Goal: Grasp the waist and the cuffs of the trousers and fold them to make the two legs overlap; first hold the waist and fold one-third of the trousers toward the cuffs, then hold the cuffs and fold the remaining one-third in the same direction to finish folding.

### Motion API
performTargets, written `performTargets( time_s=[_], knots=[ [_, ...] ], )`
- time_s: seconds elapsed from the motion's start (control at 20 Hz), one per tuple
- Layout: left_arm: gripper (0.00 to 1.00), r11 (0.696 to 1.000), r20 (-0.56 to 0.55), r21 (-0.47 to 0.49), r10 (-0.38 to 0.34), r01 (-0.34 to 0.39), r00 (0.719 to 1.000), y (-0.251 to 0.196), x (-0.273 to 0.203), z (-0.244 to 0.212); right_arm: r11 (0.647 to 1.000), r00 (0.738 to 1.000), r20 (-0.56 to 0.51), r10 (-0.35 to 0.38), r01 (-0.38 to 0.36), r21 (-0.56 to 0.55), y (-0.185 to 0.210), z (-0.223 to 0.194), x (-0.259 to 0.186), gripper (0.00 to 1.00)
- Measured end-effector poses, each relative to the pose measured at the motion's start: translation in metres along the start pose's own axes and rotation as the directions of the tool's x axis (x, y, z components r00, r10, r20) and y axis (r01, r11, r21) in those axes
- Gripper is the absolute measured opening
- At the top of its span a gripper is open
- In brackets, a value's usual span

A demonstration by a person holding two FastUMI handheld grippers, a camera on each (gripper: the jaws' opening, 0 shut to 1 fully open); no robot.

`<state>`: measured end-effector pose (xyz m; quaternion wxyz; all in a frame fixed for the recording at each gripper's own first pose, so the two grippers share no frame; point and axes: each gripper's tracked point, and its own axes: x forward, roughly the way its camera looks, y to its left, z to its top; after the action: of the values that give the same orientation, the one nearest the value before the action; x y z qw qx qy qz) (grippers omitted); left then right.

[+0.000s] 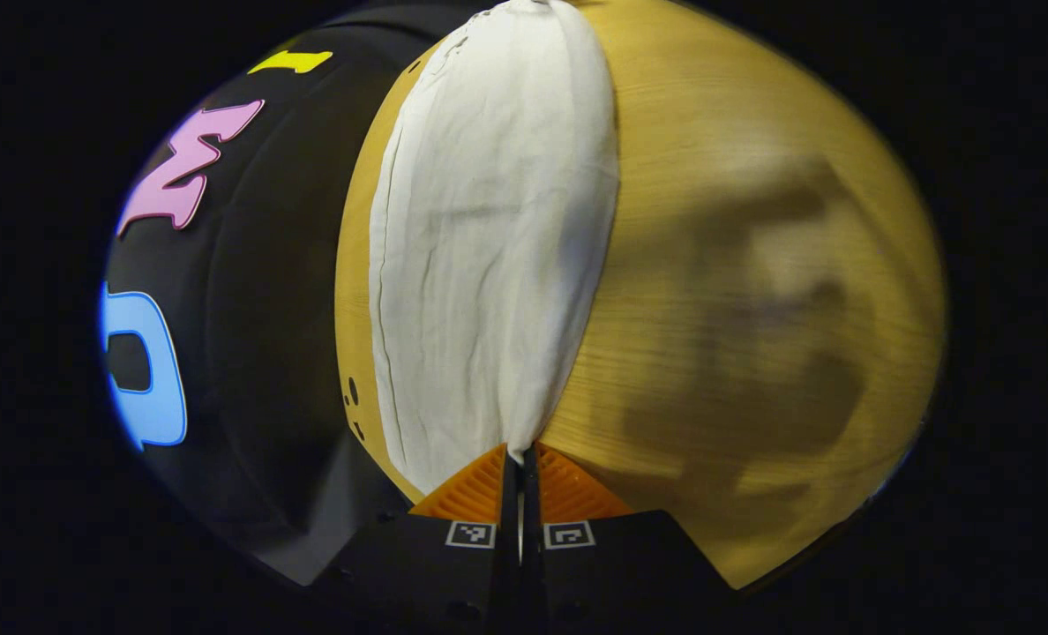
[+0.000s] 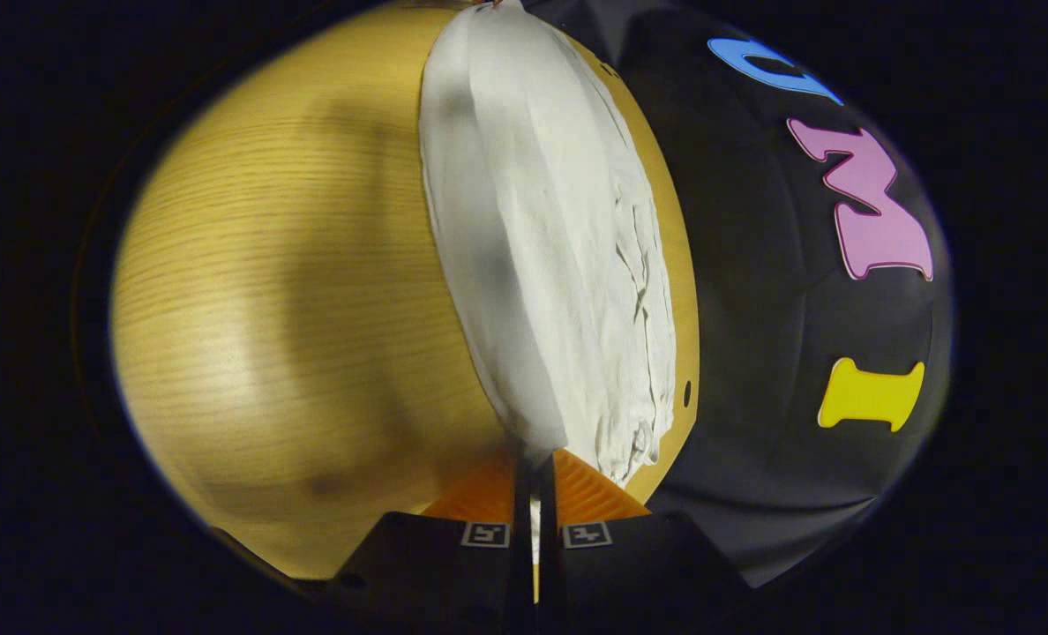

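Left gripper jaws clenched on edge of white wrinkly cloth trousers. Right gripper jaws clenched on trousers too. Trousers lie long & flat on yellow wood desk, by its far edge near black booth wall. Blurry shadows on desk beside them.

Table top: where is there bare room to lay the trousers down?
The wooden table is bare beside the white trousers, on the side away from the booth wall. Only a narrow wood strip separates trousers and wall. Both grippers' jaws pinch the cloth.
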<state>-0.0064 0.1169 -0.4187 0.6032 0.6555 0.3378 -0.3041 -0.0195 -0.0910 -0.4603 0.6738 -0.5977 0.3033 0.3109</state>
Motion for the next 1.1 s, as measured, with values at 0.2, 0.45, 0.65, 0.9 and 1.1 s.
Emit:
performTargets(
  time_s=[0.2,0.45,0.65,0.9,1.1],
  knots=[
    [0.05,0.984,0.014,-0.179,0.023,-0.020,1.000,0.008,-0.008,-0.001,0.992,0.999,0.005,-0.051,0.050,0.115,-0.019,0.002,-0.012,0.07],
    [0.05,0.963,0.036,-0.237,0.142,-0.130,0.989,0.060,-0.018,0.003,0.968,0.975,0.063,-0.215,0.205,0.142,-0.079,0.025,-0.033,0.06],
    [0.05,0.936,0.029,-0.312,0.184,-0.166,0.982,0.100,-0.013,-0.001,0.930,0.955,0.046,-0.293,0.274,0.243,-0.130,0.030,-0.030,0.06],
    [0.05,0.904,0.027,-0.390,0.200,-0.174,0.979,0.142,0.006,-0.001,0.894,0.944,0.006,-0.330,0.311,0.322,-0.174,0.032,-0.002,0.06],
    [0.05,0.885,0.006,-0.438,0.178,-0.157,0.984,0.163,0.029,0.002,0.874,0.941,-0.019,-0.338,0.321,0.364,-0.192,0.039,0.032,0.06]
  ],
)
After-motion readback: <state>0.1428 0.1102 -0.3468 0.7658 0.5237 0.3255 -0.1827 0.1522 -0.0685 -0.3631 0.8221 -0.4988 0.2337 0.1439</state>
